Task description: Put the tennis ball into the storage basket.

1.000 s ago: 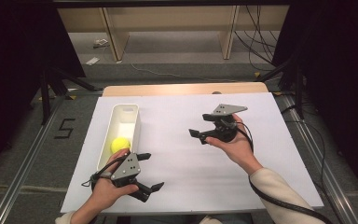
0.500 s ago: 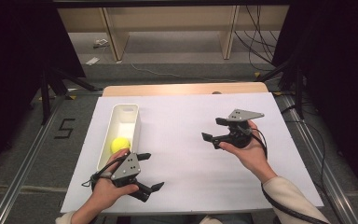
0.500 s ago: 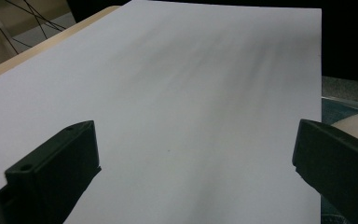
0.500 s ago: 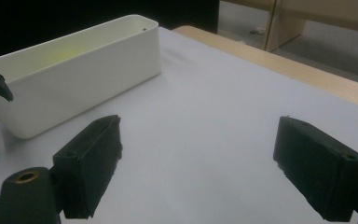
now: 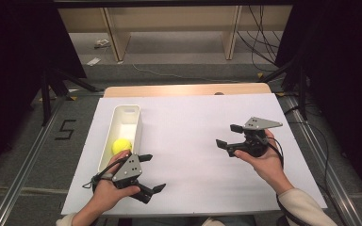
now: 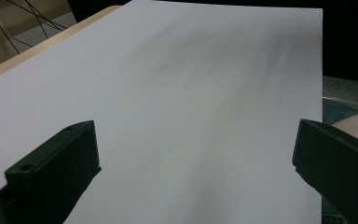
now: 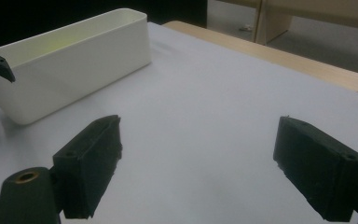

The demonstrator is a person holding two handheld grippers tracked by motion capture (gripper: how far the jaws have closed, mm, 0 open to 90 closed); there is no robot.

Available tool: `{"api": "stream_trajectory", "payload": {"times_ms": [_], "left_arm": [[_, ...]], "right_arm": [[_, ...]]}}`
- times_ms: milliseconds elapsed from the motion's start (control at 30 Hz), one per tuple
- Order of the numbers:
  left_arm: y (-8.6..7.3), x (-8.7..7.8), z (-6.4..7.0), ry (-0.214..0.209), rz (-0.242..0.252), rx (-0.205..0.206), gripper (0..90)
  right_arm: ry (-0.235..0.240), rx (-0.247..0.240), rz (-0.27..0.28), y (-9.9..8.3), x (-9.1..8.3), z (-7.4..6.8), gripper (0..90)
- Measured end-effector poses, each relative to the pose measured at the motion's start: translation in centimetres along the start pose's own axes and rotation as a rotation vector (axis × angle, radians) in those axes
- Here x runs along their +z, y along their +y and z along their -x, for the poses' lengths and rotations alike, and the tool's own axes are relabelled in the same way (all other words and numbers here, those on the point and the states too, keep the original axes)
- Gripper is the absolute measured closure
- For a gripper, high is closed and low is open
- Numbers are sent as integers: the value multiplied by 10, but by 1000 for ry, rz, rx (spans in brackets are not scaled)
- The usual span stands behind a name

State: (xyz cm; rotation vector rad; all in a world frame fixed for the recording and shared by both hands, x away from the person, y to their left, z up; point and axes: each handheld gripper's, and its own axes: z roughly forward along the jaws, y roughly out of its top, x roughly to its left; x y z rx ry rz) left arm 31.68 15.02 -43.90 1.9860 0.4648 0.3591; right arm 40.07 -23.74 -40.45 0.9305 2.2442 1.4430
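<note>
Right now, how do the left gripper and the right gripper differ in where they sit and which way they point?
The left gripper sits near the table's front edge, just below the white bin that holds the yellow ball; the right gripper sits farther back, on the open white sheet, apart from the bin. The left gripper's jaws point to the right; the right gripper's jaws point left toward the bin. Both are open and hold nothing.
</note>
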Motion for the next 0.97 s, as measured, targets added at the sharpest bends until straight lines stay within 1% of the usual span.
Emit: {"api": "stream_trajectory", "payload": {"times_ms": [133,300,467,533,600,767,833,967], "left_arm": [[0,0,0,-1,-2,0,0],[0,0,0,1,-2,0,0],[0,0,0,1,0,-1,0],[0,0,0,1,0,0,0],[0,0,0,0,1,-1,0],[0,0,0,0,2,0,0],[1,0,0,-2,3,3,0],[1,0,0,-4,6,1,0]], "right_arm": [[-12,6,3,-7,-10,2,156],[-23,27,11,-15,-20,3,156],[-28,39,16,-22,-26,4,156],[-37,31,14,-24,-29,5,156],[-38,37,16,-25,-31,6,156],[-38,42,17,-29,-32,6,156],[-40,43,9,-30,-32,5,156],[-41,31,1,-32,-30,4,156]]}}
